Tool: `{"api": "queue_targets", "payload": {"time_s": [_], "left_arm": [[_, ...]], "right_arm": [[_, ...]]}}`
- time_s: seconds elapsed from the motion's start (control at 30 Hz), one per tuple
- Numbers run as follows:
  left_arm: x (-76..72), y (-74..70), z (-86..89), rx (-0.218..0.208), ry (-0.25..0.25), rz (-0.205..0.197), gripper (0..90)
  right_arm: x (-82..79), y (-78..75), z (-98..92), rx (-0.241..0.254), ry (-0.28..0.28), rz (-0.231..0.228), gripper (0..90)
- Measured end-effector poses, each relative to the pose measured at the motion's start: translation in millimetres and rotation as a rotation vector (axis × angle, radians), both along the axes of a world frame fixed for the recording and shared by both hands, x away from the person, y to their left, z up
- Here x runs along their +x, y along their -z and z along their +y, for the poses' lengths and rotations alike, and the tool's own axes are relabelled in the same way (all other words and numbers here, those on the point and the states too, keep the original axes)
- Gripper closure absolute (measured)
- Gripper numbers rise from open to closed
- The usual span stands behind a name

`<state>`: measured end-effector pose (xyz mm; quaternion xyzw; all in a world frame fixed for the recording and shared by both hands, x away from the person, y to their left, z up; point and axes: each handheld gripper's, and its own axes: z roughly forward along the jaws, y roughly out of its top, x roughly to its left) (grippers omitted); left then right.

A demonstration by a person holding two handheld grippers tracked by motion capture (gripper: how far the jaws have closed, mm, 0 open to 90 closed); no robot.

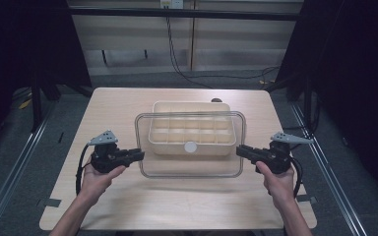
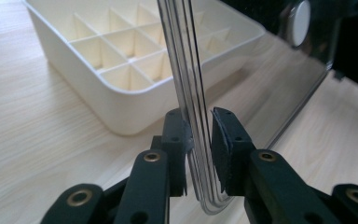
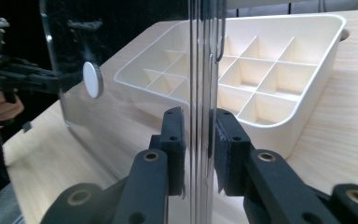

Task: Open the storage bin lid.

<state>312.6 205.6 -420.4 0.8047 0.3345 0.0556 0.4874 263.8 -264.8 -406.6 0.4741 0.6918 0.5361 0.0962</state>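
Clear lid with white round knob

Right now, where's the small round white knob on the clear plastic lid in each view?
High view: the small round white knob sits centre, near the front wall of the cream compartment tray.
Left gripper view: top right, on the clear plastic lid.
Right gripper view: left of centre.
Shared landmark: the cream compartment tray.
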Motion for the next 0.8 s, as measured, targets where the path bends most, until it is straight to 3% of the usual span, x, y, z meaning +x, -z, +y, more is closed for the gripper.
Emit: {"api": "queue_targets", "payload": {"time_s": [0.13,0.37,0.8], "left_arm": [[-4.6,-1.5,1.0,-0.012,0.008,-0.004,75.6],[-14.7,2.8,0.9,0.015,0.025,0.008,75.4],[-24.6,9.6,5.8,0.020,0.035,0.032,75.5]], "right_arm": [[-4.7,3.3,-0.3,-0.001,0.000,0.008,76.1],[-14.8,10.5,-0.3,-0.007,-0.008,0.031,75.9],[-23.2,21.9,3.4,-0.008,-0.016,0.069,75.5]]}}
